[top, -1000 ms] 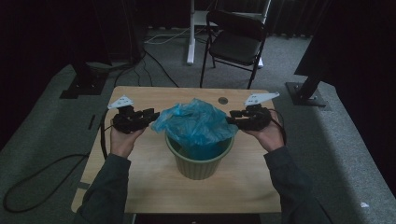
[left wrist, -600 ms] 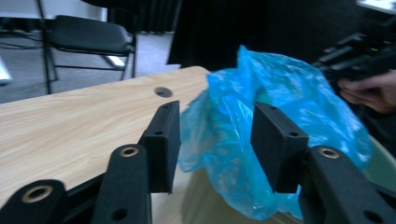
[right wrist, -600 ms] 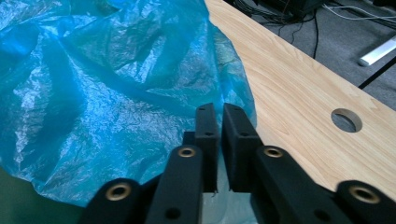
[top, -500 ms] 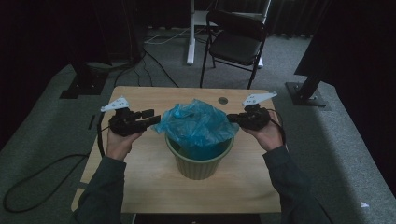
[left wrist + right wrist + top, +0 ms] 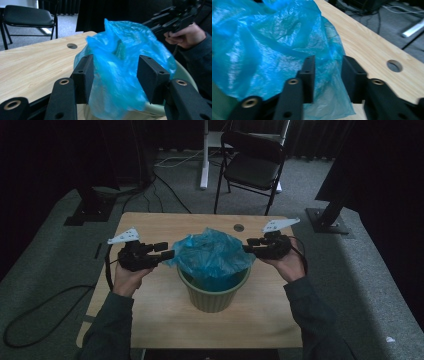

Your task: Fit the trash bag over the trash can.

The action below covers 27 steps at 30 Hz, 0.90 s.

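A crumpled blue plastic bag (image 5: 210, 252) lines a green bin (image 5: 212, 295) at the middle of the wooden table (image 5: 150, 310), bulging above the rim. My left gripper (image 5: 166, 250) points at the bag's left edge. Its jaws have just been opening and stand wide, with blue film (image 5: 117, 62) showing between the pads but not pressed. My right gripper (image 5: 248, 248) reaches the bag's right edge. Its jaws have also just been opening, with loose film (image 5: 274, 45) in the gap between them. In the left gripper view the other gripper (image 5: 172, 17) shows beyond the bag.
A round cable hole (image 5: 239, 227) sits in the tabletop behind the bin. A black folding chair (image 5: 250, 165) and a white desk leg (image 5: 204, 155) stand past the table's far edge. Cables lie on the grey carpet to the left (image 5: 45, 305).
My left gripper has drawn slightly back to the left from the bag's edge, and its jaws stand wider. The right hand has kept its place at the bag's right edge.
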Available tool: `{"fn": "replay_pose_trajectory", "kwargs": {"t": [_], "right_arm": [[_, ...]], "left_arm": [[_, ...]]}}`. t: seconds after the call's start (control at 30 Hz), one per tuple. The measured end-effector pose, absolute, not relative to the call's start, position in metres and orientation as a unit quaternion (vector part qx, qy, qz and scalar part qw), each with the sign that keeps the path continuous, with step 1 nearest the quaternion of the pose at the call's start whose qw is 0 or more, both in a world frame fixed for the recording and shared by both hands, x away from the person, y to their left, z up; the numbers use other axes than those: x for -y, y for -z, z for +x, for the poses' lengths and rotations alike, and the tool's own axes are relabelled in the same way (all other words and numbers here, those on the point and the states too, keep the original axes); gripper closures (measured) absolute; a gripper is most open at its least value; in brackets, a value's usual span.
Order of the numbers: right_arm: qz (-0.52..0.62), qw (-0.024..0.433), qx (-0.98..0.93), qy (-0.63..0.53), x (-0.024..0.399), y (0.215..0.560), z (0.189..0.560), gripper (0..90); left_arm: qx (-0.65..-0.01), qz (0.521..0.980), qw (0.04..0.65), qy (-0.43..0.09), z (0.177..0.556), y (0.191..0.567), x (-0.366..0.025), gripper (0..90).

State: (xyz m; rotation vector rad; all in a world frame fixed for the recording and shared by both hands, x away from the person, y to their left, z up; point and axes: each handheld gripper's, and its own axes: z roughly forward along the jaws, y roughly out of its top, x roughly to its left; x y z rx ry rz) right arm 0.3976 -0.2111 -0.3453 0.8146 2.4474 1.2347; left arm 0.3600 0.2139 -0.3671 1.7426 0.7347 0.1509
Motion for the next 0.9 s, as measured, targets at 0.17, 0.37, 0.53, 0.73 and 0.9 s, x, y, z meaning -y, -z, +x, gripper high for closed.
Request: {"fn": "replay_pose_trajectory", "kwargs": {"t": [0.17, 0.37, 0.53, 0.73, 0.9], "right_arm": [[0.291, 0.141, -0.855, -0.406, 0.203, 0.354, 0.404, 57.7], [0.280, 0.148, -0.853, -0.415, 0.204, 0.352, 0.400, 86.4], [0.274, 0.148, -0.851, -0.423, 0.209, 0.348, 0.392, 88.3], [0.259, 0.135, -0.848, -0.443, 0.222, 0.351, 0.375, 87.3], [0.243, 0.126, -0.850, -0.450, 0.231, 0.355, 0.359, 89.7]], "left_arm": [[-0.319, 0.759, 0.564, -0.057, 0.363, 0.373, -0.207, 46.1], [-0.304, 0.781, 0.541, -0.075, 0.357, 0.376, -0.197, 79.2], [-0.296, 0.786, 0.536, -0.089, 0.350, 0.375, -0.193, 86.1], [-0.289, 0.789, 0.533, -0.097, 0.338, 0.376, -0.194, 86.3], [-0.287, 0.789, 0.534, -0.098, 0.327, 0.380, -0.197, 86.3]]}}
